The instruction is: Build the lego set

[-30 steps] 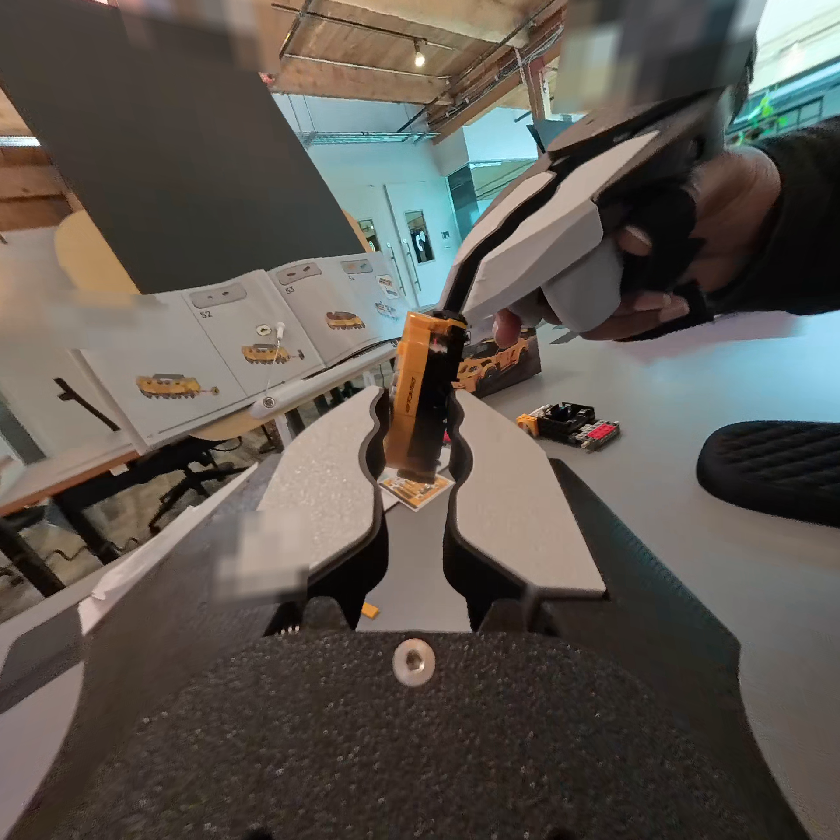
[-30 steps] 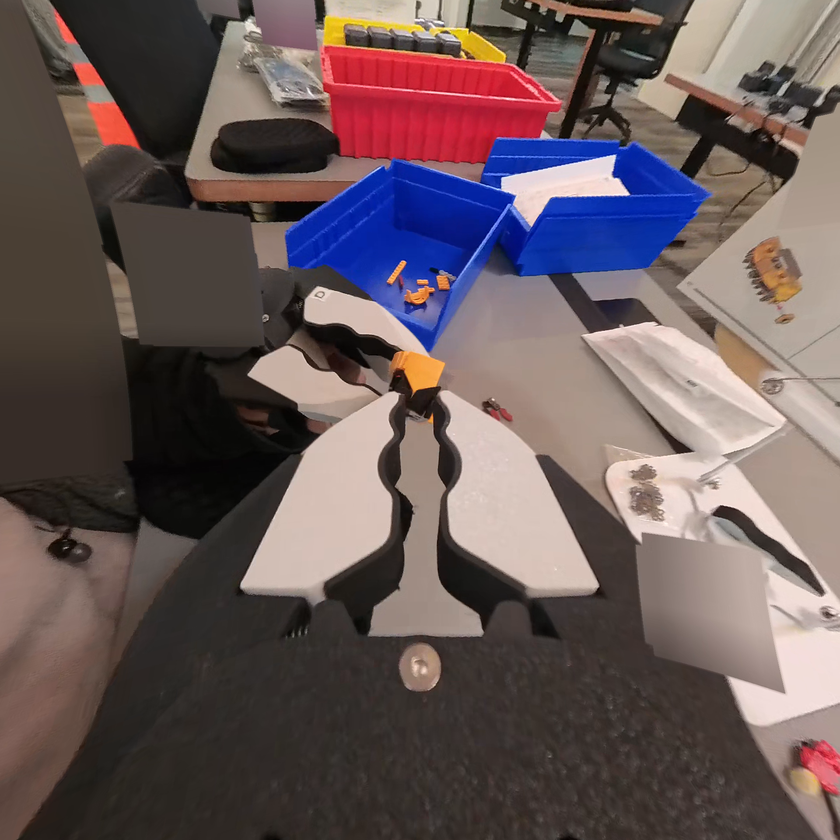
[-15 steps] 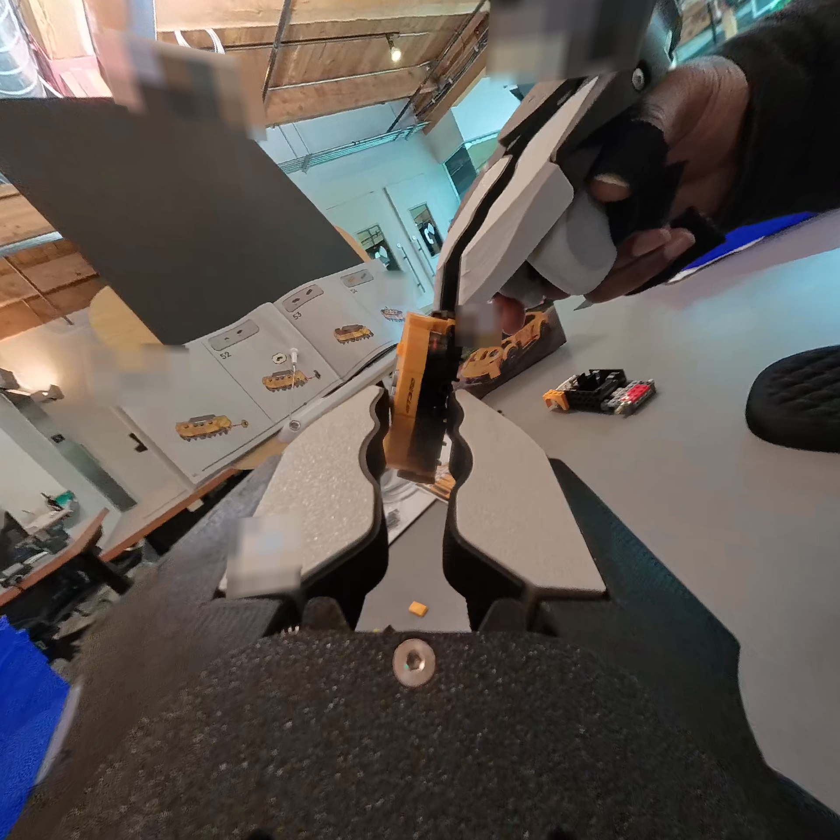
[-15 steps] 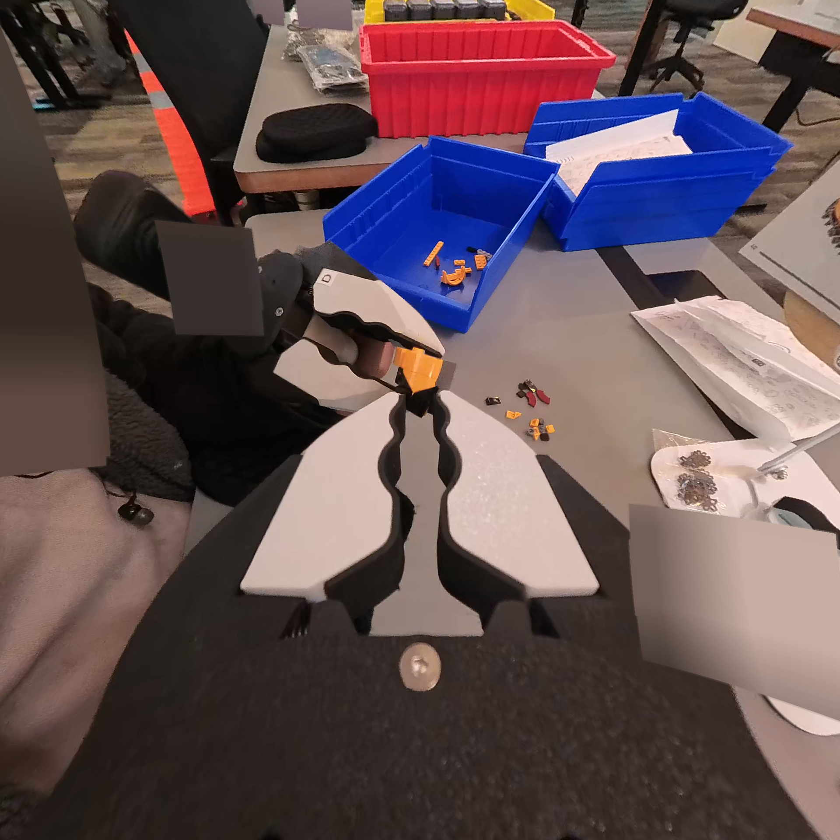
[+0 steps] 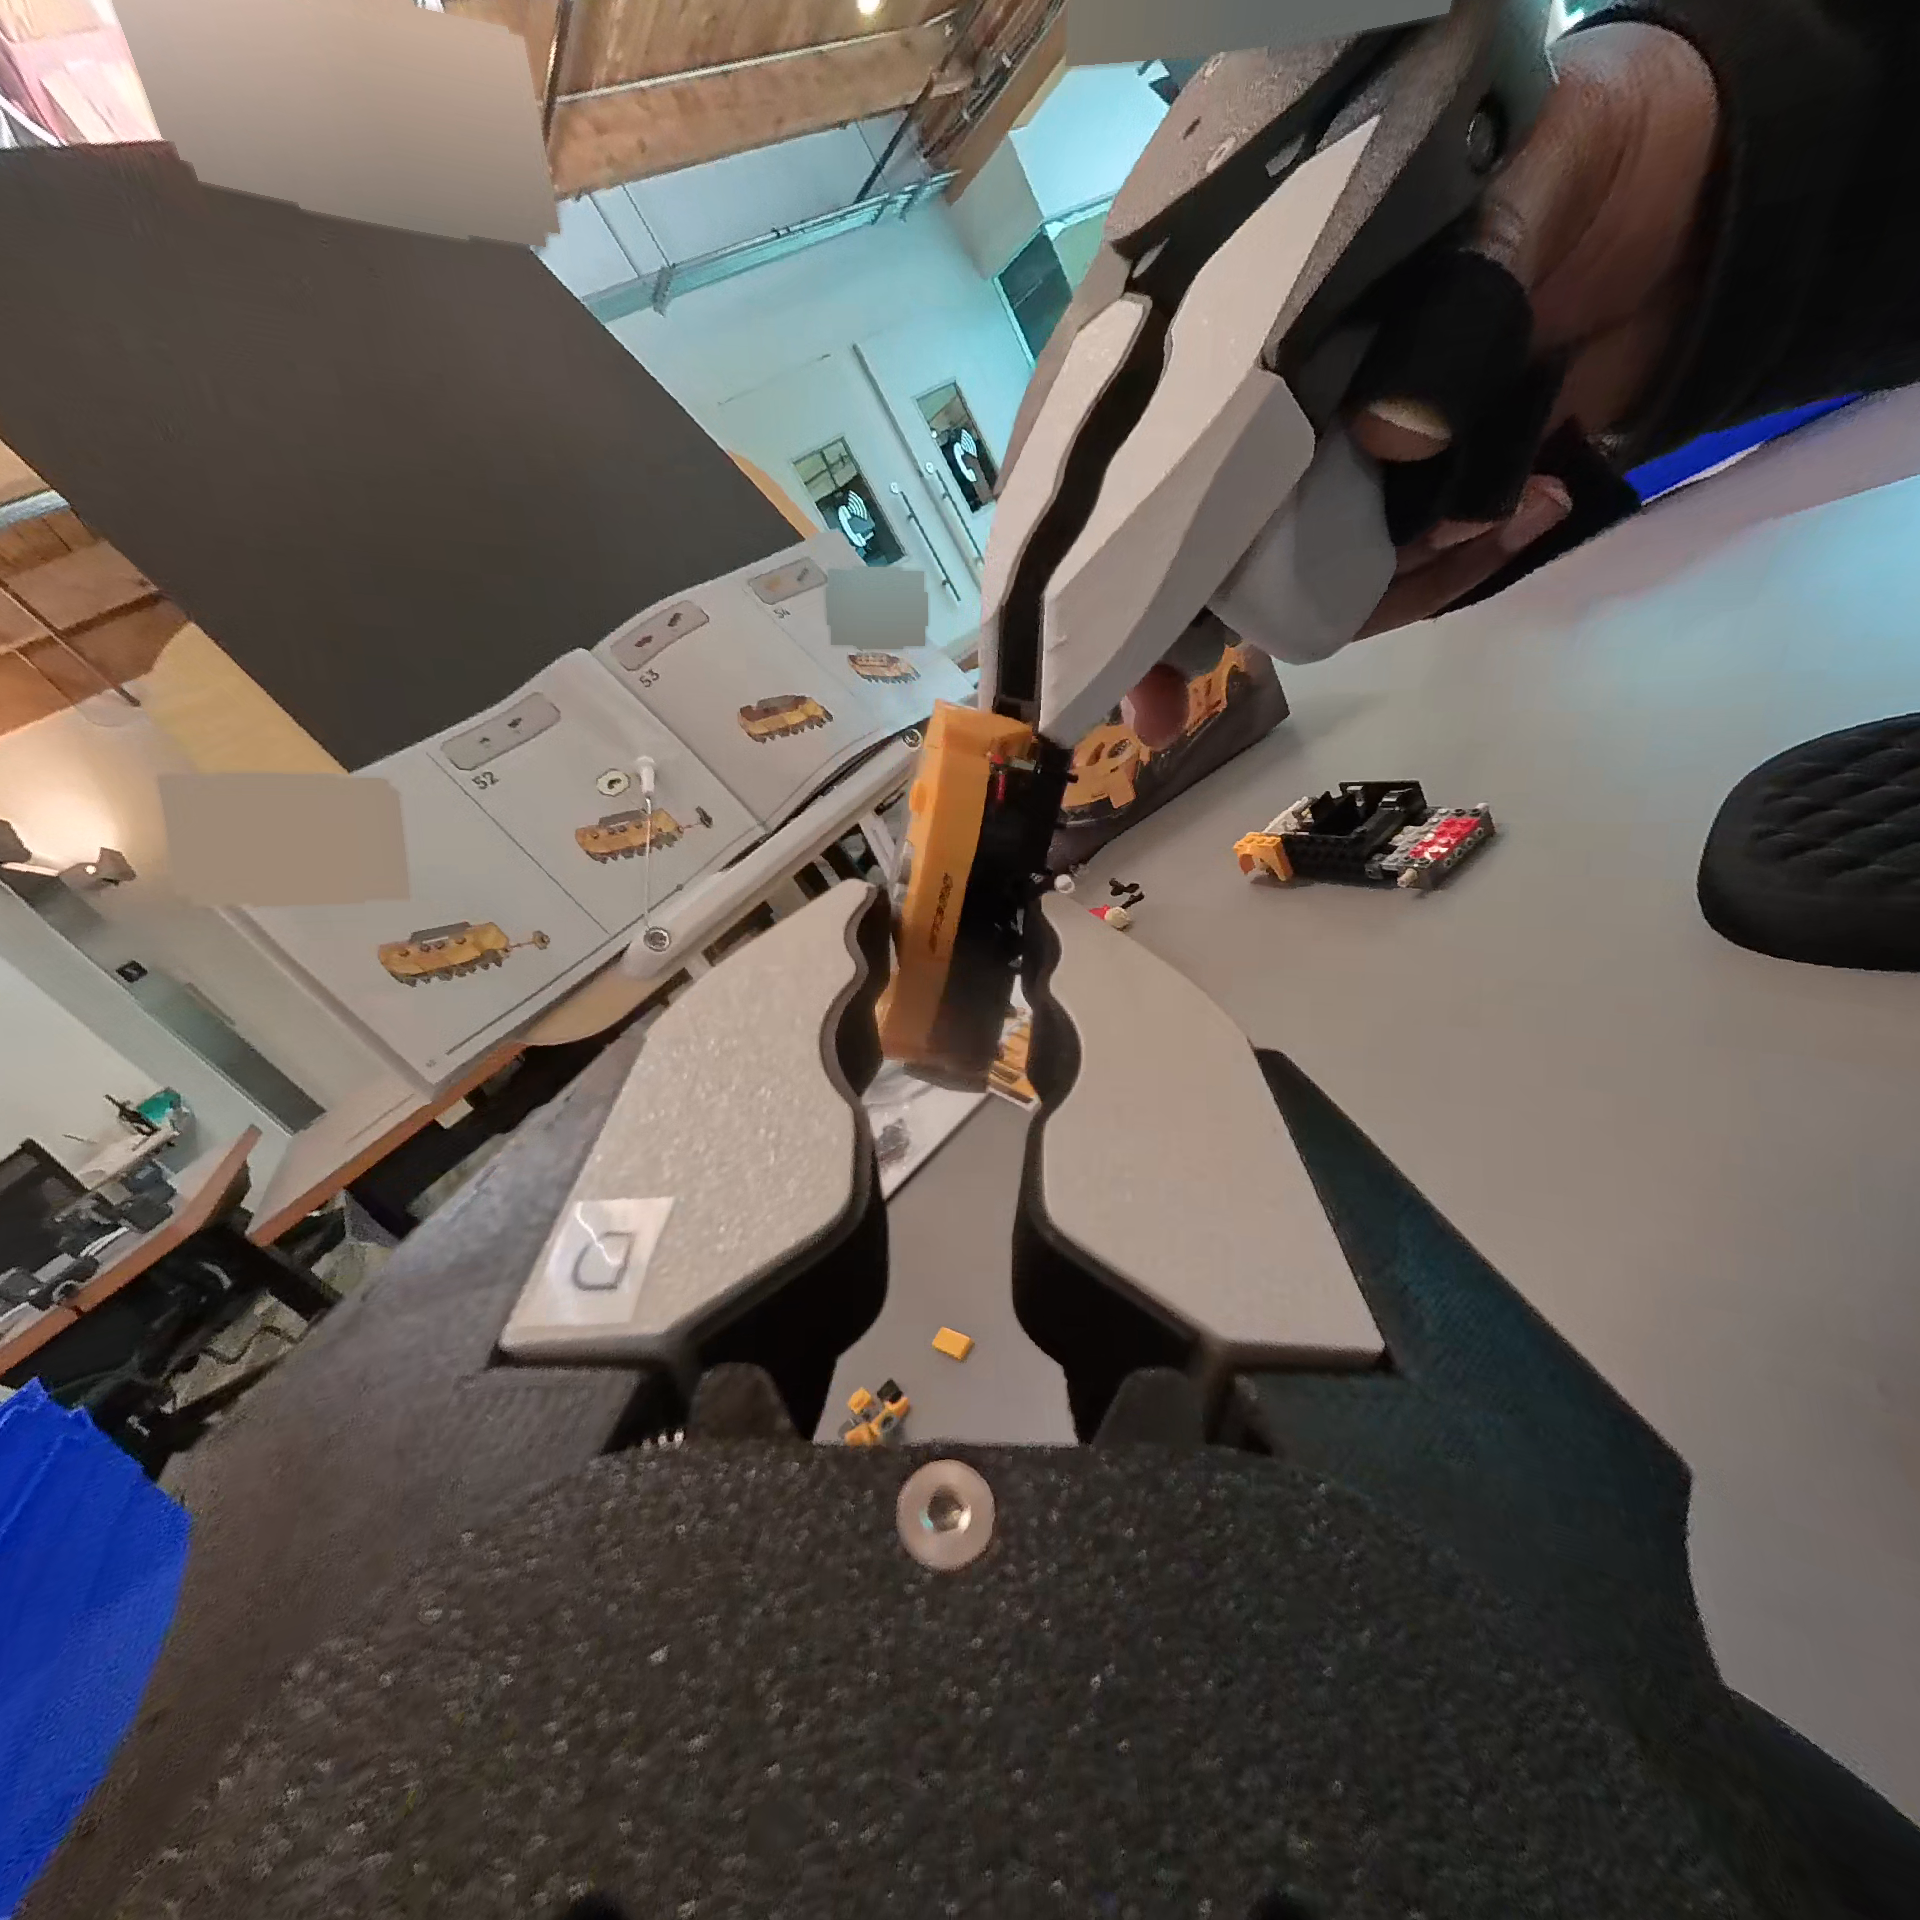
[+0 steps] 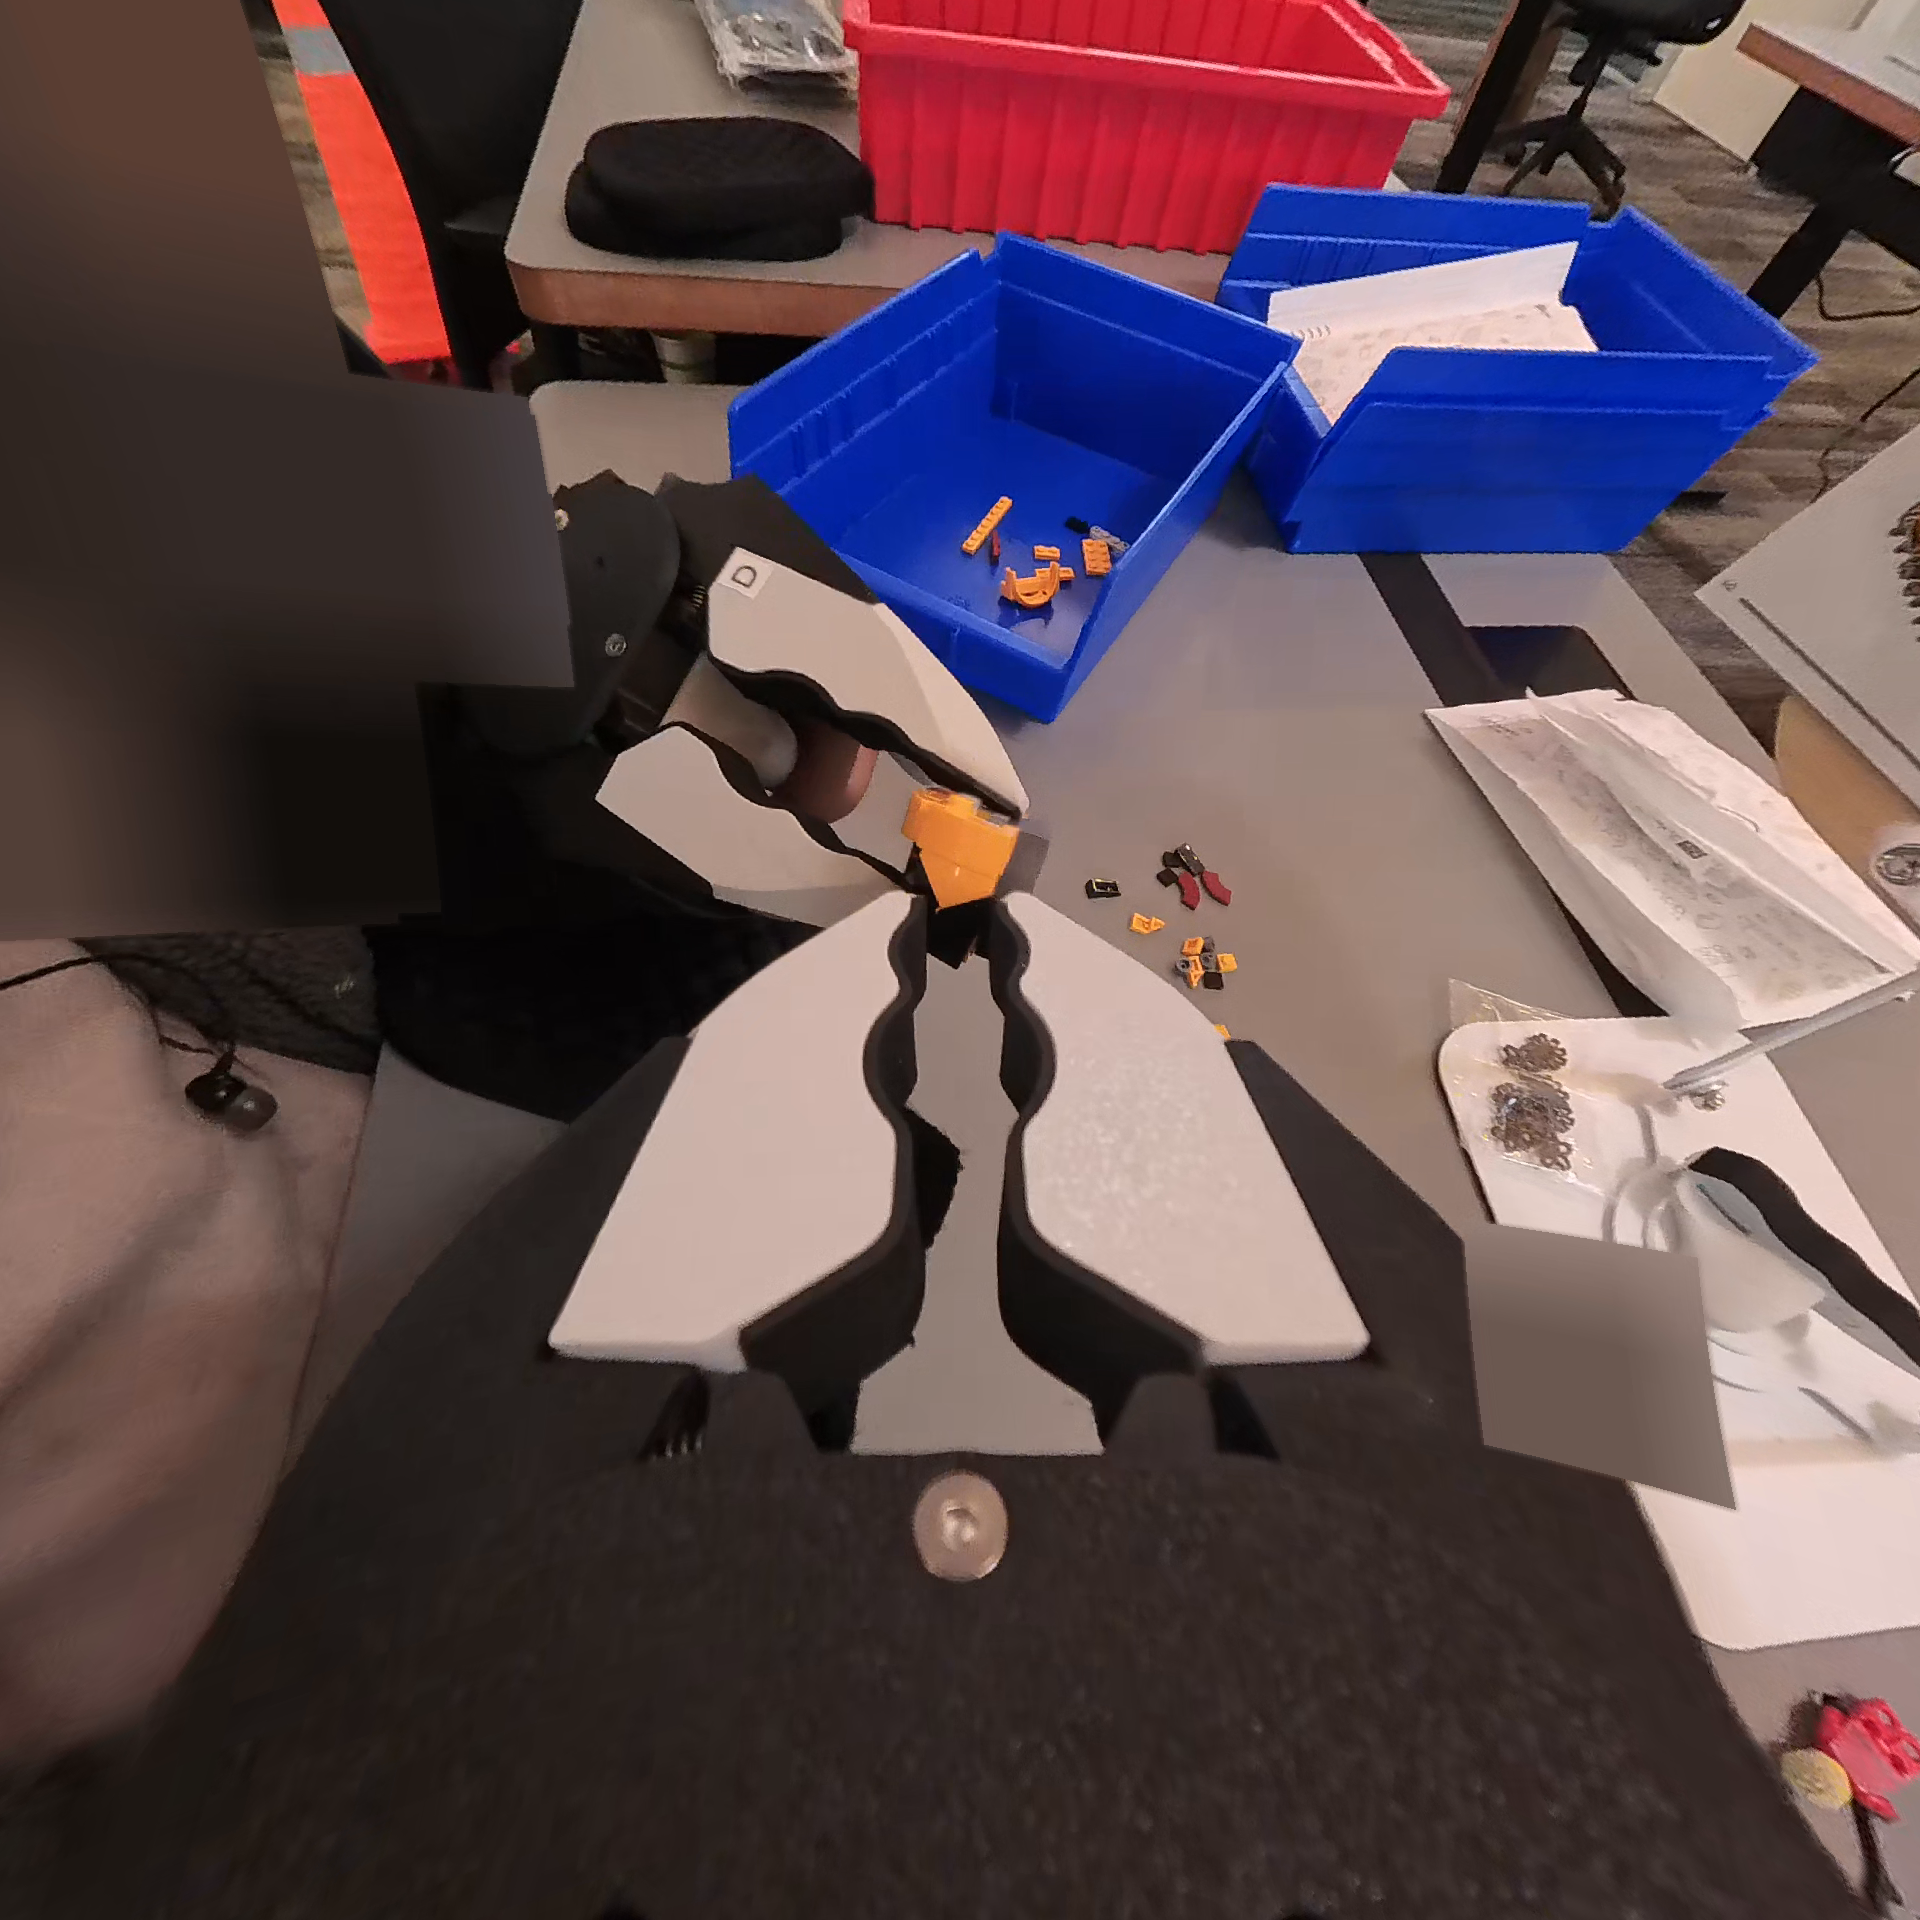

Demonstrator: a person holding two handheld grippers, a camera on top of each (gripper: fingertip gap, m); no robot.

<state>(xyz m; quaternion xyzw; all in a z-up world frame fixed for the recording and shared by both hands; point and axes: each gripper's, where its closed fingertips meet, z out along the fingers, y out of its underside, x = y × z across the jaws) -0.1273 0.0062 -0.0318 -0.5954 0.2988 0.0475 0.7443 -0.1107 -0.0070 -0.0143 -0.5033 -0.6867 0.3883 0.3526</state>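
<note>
My left gripper [image 5: 958,914] is shut on an orange and black lego assembly [image 5: 940,883] and holds it upright above the grey table [image 5: 1507,1091]. My right gripper [image 5: 1023,722] comes down from the upper right, its tips closed on the black top end of the assembly. In the right wrist view the right gripper [image 6: 953,914] pinches the assembly's dark end, with the orange part [image 6: 956,847] just beyond, held by the left gripper [image 6: 951,842]. A black, grey and red chassis piece [image 5: 1366,831] lies on the table to the right.
An open instruction booklet [image 5: 582,831] and the set's box [image 5: 1174,758] stand behind. Loose small pieces [image 6: 1195,920] lie on the table. A blue bin [image 6: 831,436] holds orange pieces; another blue bin [image 6: 1507,468], a red bin [image 6: 1132,125], paper bags [image 6: 1662,831] and a black pad [image 5: 1829,842] surround. My left and right fingertips are right by each other.
Both grippers have kept their hold on the assembly and shifted together, tilting over the table. The loose pieces on the table have come into the right wrist view.
</note>
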